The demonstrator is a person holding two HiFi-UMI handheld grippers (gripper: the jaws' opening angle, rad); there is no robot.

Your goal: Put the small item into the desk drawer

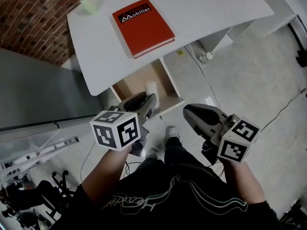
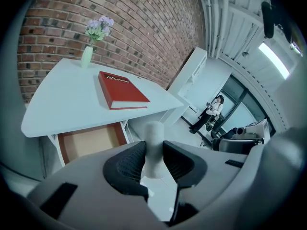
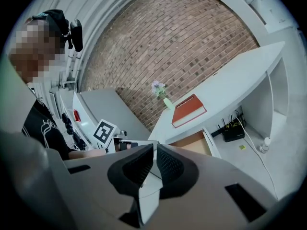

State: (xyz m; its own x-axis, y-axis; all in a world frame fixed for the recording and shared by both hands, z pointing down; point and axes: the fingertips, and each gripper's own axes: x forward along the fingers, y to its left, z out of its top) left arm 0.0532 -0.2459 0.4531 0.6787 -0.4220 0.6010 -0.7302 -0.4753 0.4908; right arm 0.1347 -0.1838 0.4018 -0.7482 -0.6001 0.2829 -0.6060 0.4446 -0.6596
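The left gripper [image 1: 146, 98] is clamped on a white cylinder [image 1: 151, 87], near the centre of the head view. The cylinder is small, plain and matt, with a rounded top. In the left gripper view it [image 2: 154, 150] stands upright between the ribbed black pads, and its top rises clear above them. In the head view it appears over the front part of the open drawer [image 1: 132, 83], whose inside is pale brown; whether it touches the drawer cannot be told. Above it in the frame is the white desk [image 1: 201, 8], with a red book [image 1: 143, 25] and, at the upper left, a pale green vase [image 1: 88, 5]. The right gripper [image 1: 191, 113], at lower right, has its jaws pressed together on nothing.
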